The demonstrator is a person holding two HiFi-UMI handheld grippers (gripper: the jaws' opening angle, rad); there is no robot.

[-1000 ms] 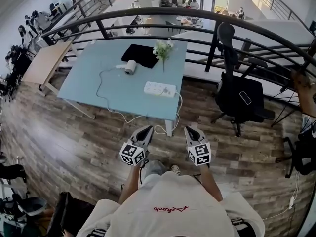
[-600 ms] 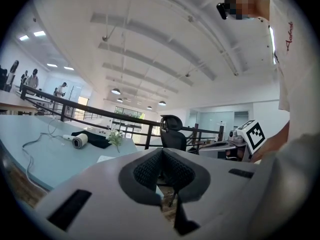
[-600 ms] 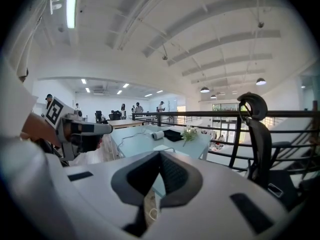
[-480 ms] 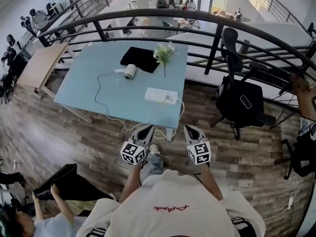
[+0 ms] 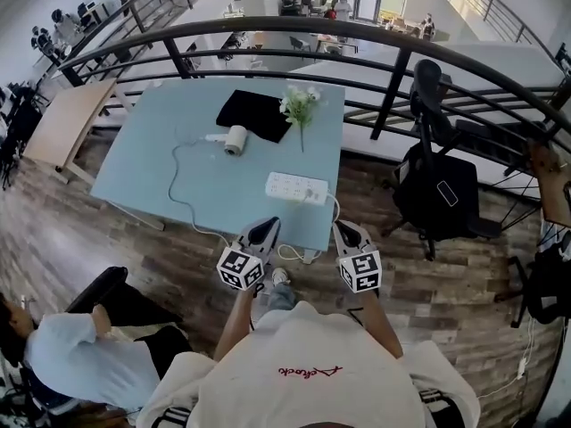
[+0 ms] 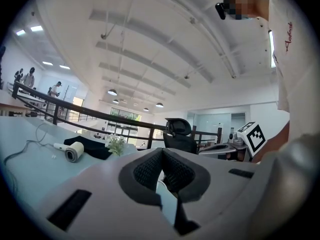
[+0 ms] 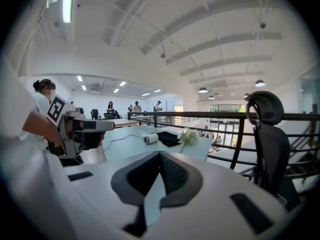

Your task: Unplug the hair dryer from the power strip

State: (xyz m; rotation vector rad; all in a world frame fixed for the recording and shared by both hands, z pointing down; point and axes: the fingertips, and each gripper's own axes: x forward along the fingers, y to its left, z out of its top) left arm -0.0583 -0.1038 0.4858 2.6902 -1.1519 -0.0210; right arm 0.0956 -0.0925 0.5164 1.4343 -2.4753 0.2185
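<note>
Head view. The wearer stands on a wooden floor (image 5: 107,230) at the near edge of a pale blue tabletop (image 5: 143,168), with one gripper in each hand held out side by side at the same height.

The left gripper (image 5: 267,226) points toward the tabletop's near edge. Its jaws are pressed together with nothing between them, as the left gripper view shows. The right gripper (image 5: 343,228) is just beside it, level with the tabletop's near right corner. Its jaws are likewise together and empty. Neither gripper touches anything on the tabletop.

The strip (image 5: 295,186), white and oblong, lies near the tabletop's near right corner, just beyond the two grippers. The dryer (image 5: 235,139), white, lies on its side near the middle of the tabletop, well apart from the strip. Its cord (image 5: 171,178) curves left from the dryer and runs to the near edge. A loop of cord hangs below that edge and rises to the strip's right end. The plug is too small to make out.

A black cloth (image 5: 254,113) lies just behind the dryer, and a sprig of white flowers (image 5: 299,105) stands at its right. A dark railing (image 5: 268,27) curves behind the tabletop. A black chair (image 5: 437,181) with a phone (image 5: 447,193) on its seat stands to the right. A seated person (image 5: 85,359) is at lower left.
</note>
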